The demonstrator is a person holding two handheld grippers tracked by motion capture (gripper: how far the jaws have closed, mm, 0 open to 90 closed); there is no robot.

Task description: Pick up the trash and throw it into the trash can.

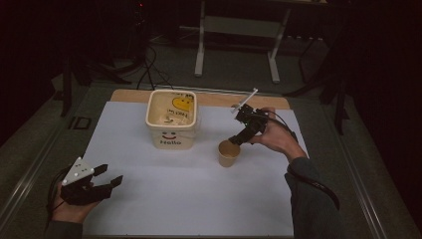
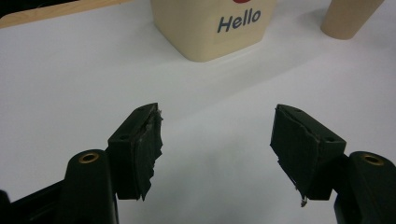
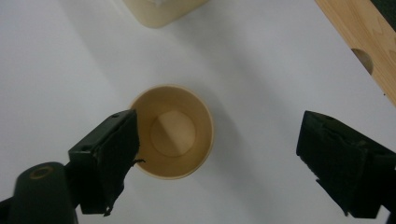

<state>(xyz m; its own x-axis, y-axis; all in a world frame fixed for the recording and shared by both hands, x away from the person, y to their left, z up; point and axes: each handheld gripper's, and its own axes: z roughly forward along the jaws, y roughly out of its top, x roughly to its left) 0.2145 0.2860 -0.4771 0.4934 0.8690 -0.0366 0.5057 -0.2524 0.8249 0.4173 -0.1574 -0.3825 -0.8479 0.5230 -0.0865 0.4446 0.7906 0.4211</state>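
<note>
Cup (image 3: 172, 131) sits upright below our right gripper (image 3: 219, 158), jaws wide open, one finger (image 3: 112, 154) over its rim. Paper, light, crushes easily imo, so we'd pinch the wall gently. Left gripper (image 2: 217, 144) open too, well apart.

A small tan paper cup (image 1: 228, 153) stands upright and empty, mouth open, just right of centre in the high view, on the white sheet, right of the bucket.
</note>
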